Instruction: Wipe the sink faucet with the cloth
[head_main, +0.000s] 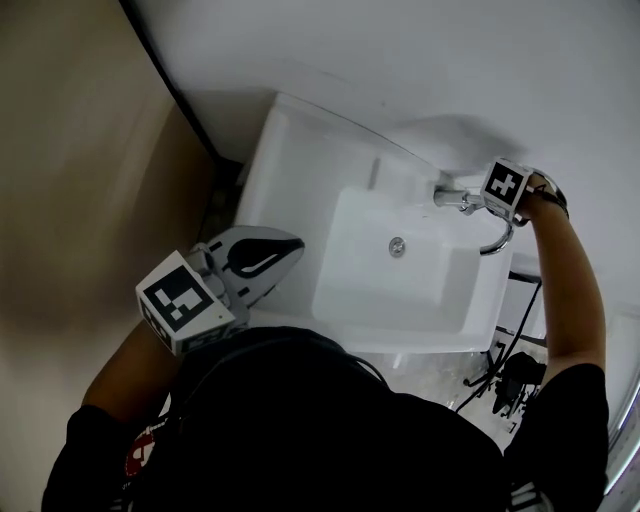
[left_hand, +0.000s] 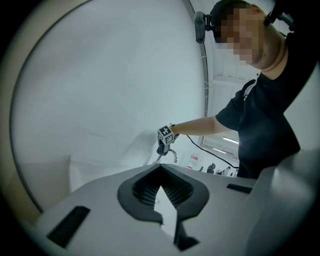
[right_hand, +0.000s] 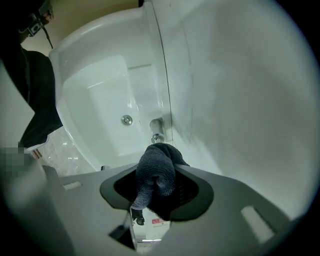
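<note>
A white sink (head_main: 290, 150) is fixed to a white wall, and its chrome faucet (head_main: 460, 203) is on the wall side at the right. My right gripper (head_main: 478, 200) is at the faucet, shut on a dark grey cloth (right_hand: 156, 175). The cloth bulges out past the jaws, just short of the faucet (right_hand: 156, 131). My left gripper (head_main: 290, 245) hovers over the sink's left rim, away from the faucet, with its jaws closed on nothing. In the left gripper view, that left gripper (left_hand: 160, 170) points at the far faucet (left_hand: 169, 152) and the right gripper (left_hand: 162, 148).
The drain (head_main: 397, 246) lies in the middle of the basin (right_hand: 100, 95). Black cables and a dark object (head_main: 515, 378) are on the floor to the sink's right. A beige wall (head_main: 80, 150) stands on the left.
</note>
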